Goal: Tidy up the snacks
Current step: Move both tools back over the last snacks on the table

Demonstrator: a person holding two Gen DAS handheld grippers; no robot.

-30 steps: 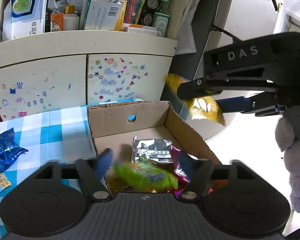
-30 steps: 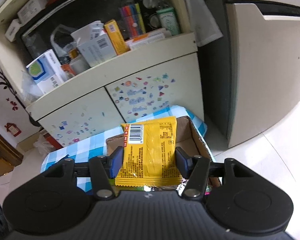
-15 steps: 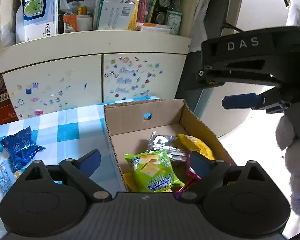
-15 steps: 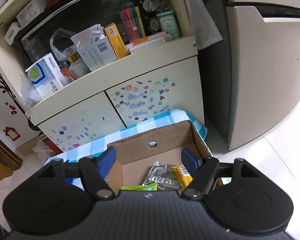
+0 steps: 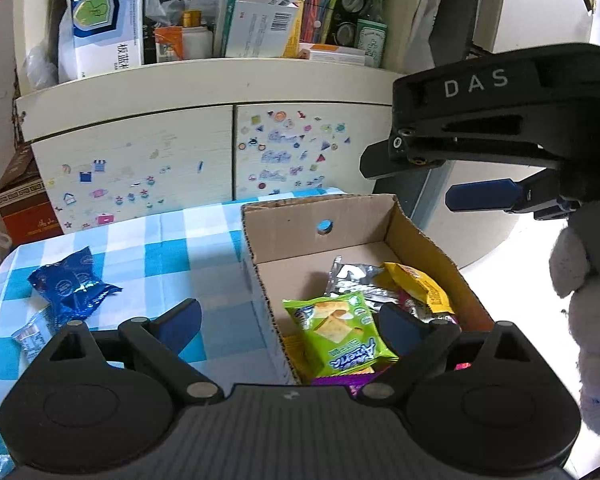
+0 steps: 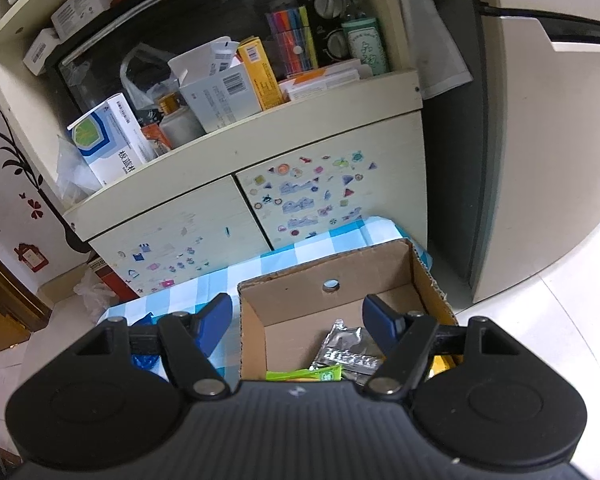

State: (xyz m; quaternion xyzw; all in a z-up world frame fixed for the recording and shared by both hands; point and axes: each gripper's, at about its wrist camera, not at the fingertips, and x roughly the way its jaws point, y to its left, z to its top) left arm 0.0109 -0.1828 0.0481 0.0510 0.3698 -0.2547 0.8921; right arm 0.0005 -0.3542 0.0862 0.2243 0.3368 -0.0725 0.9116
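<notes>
An open cardboard box (image 5: 320, 204) stands on the blue-checked table (image 5: 160, 248). Inside it lie a green snack packet (image 5: 340, 336), a silver packet (image 5: 352, 280), a yellow packet (image 5: 416, 284) and a purple one (image 5: 340, 380). My left gripper (image 5: 288, 320) is open and straddles the box's left wall, holding nothing. My right gripper (image 5: 420, 182) hovers open above the box's right side. In the right wrist view the right gripper (image 6: 298, 316) is empty over the box (image 6: 292, 292), with the silver packet (image 6: 348, 352) and green packet (image 6: 324, 374) below. Blue packets (image 5: 72, 284) lie on the table's left.
Behind the table stands a cream cabinet (image 5: 140, 152) with stickers, its shelf crowded with boxes and bottles. A white fridge (image 6: 540, 160) is to the right, and a brown carton (image 5: 20, 200) sits on the floor at the left. A fluffy grey-white sleeve (image 5: 592, 320) shows at the right edge.
The right gripper opened and dropped the yellow packet into the box. The left gripper opened wide and released the green packet, which now lies in the box.
</notes>
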